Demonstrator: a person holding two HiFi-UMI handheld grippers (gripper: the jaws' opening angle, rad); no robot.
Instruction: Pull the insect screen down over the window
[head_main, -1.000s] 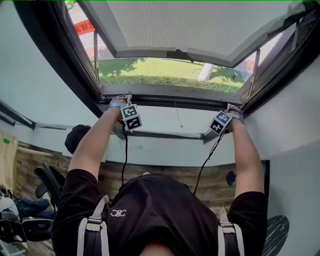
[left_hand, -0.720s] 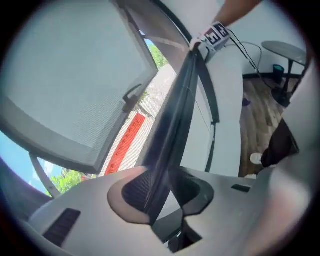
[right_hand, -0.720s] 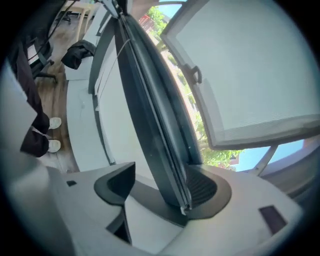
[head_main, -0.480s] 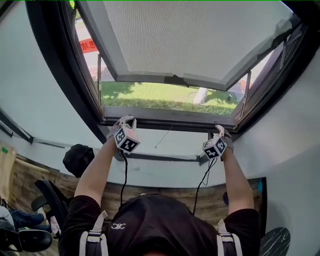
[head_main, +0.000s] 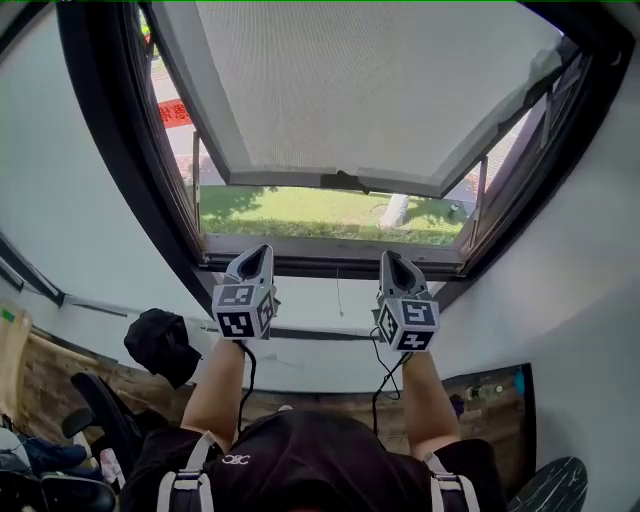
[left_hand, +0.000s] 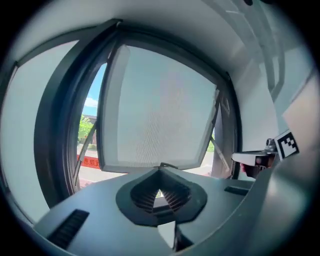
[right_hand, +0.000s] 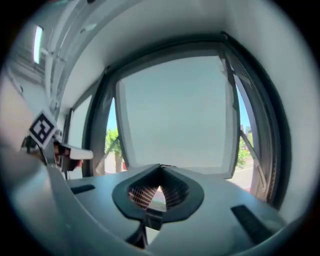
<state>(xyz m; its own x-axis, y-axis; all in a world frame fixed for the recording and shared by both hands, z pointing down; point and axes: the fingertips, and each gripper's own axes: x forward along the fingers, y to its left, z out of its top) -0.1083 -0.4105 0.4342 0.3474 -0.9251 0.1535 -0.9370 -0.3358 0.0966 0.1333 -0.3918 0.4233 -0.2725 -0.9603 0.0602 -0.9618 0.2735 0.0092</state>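
The insect screen is a pale mesh that covers the upper part of the window. Its grey bottom bar carries a small dark handle. Below the bar, grass shows through an uncovered strip. My left gripper and right gripper point up side by side under the lower window frame, apart from the bar. Both are shut with nothing between the fingers. The left gripper view has that gripper's closed tips under the screen. The right gripper's tips sit likewise under the screen.
A thin cord hangs on the wall below the sill. Dark side frames and metal stay arms flank the opening. A black bag and an office chair stand on the wooden floor at the left.
Both grippers left the corners of the lower window frame, drew in toward the middle and turned tips-up. Their jaws closed. The head view tilted up, so the screen fills more of it.
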